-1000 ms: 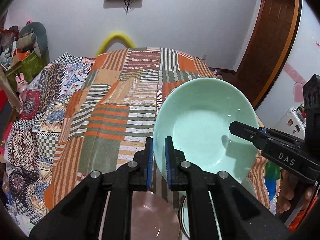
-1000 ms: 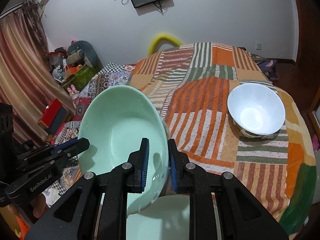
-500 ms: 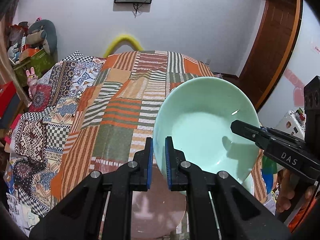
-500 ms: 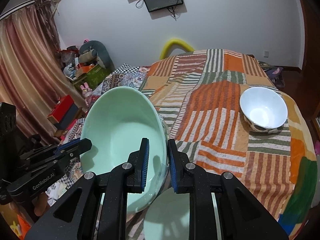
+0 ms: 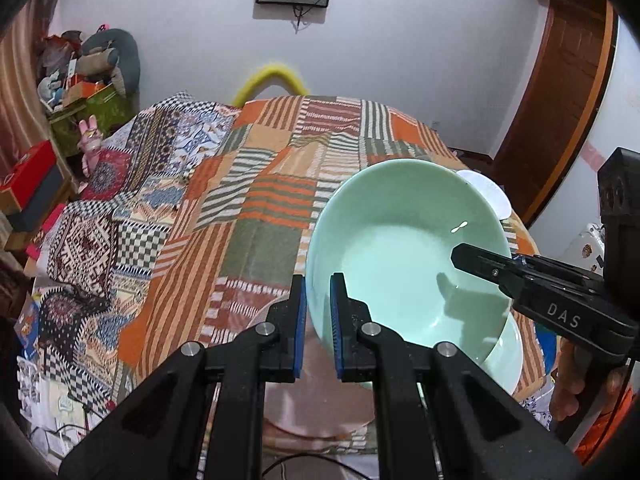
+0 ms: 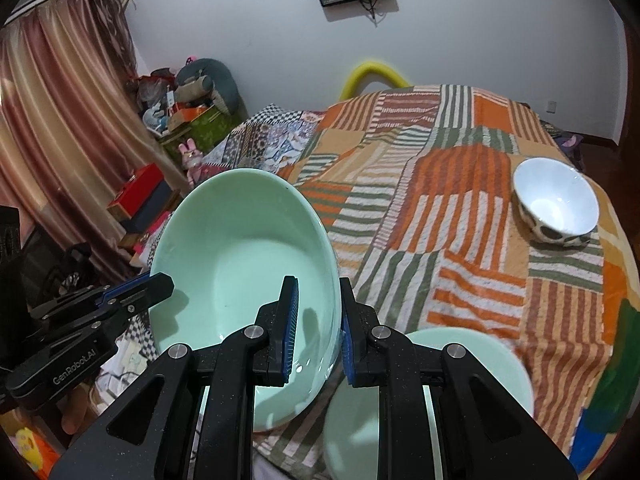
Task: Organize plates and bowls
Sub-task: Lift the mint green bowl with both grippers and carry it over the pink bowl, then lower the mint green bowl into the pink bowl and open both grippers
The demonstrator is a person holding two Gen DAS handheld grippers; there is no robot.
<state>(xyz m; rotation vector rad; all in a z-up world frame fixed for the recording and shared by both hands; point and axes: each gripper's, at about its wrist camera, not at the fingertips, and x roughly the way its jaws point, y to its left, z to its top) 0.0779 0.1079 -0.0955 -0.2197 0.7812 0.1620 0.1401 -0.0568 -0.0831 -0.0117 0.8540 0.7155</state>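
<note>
— Both grippers have carried the green bowl [image 5: 404, 256] back across the patchwork bed [image 5: 256, 216]: a second ago the bowl sat higher over the stripes, and now more of the bedspread shows beyond it. In the left wrist view the white bowl [image 5: 490, 196] has come into sight behind the green rim, and the pink plate [image 5: 316, 408] below has slid further under the fingers.

— And the grip?

— Unchanged. The left gripper [image 5: 318, 320] has its jaws clamped on the bowl's near rim, one blue pad inside and one outside. The right gripper [image 6: 318, 324] pinches the opposite rim the same way.

— How many dishes do you count?

— Four. One green bowl held up between the two grippers, one more pale green dish [image 6: 472, 364] lying on the bed under the right gripper, one pink plate under the left one, and one white bowl with dark spots outside, standing alone toward the far right side of the bed.

— What does the held bowl look like?

— Wide, shallow, glossy mint green, empty, tilted with its opening toward the cameras. It is clear of the bedspread, above the near edge of the bed. Fingers of a hand [image 5: 572, 384] show under the right gripper's handle.
</note>
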